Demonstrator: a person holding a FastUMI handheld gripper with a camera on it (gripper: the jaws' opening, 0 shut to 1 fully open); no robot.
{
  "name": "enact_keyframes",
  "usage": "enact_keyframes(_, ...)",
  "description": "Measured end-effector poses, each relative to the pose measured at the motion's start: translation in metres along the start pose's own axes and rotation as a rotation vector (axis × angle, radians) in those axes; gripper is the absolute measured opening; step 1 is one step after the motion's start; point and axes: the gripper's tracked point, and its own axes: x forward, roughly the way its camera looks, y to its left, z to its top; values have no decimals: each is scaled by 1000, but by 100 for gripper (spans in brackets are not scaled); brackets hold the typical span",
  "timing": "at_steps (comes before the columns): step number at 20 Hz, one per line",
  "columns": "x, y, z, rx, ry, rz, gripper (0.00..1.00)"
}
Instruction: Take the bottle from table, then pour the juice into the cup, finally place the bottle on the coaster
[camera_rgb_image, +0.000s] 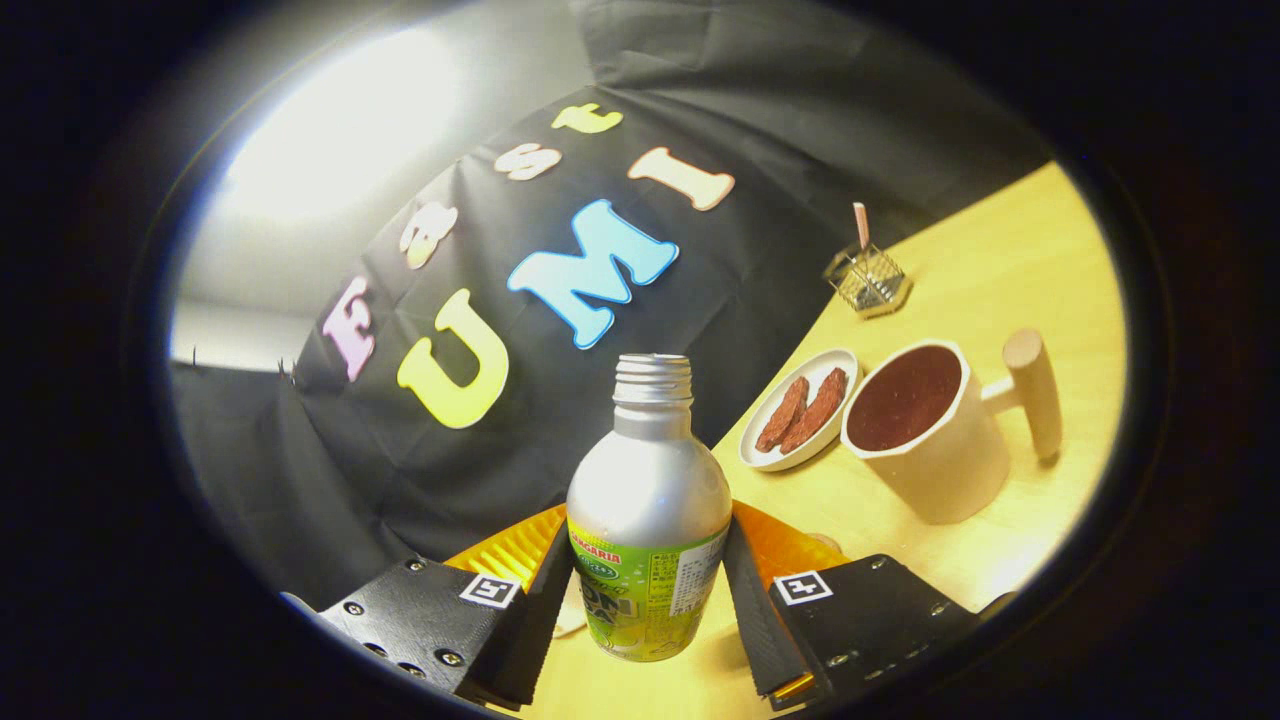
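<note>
A silver aluminium bottle (648, 480) with a green label stands between my fingers, its cap off and its threaded neck bare. My gripper (648, 575) is shut on the bottle, both fingers pressing the labelled lower body. The bottle's base is close over the wooden table (1000, 270); I cannot tell whether it touches. Beyond the right finger stands a cream cup (940, 450) with a wooden peg handle and a dark red-brown inside. The cup is apart from the bottle, and the scene looks tilted.
A small white oval plate (752, 452) holding two brown strips (805, 410) lies between the bottle and the cup. Farther back a wire holder (868, 280) with a pink stick stands near the table's far edge. Black cloth hangs behind the table.
</note>
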Motion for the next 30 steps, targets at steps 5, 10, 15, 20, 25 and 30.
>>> enact_keyframes(5, 6, -10, 1, 145, 1, 6, 77)
enact_keyframes(10, 5, -7, -2, 253, -5, 35, 77)
enact_keyframes(15, 4, -3, 6, 415, -45, 87, 77)
enact_keyframes(20, 5, 0, 11, 483, -76, 95, 77)
enact_keyframes(25, 9, 4, 12, 588, -96, 112, 77)
enact_keyframes(30, 11, 7, 17, 655, -124, 122, 77)
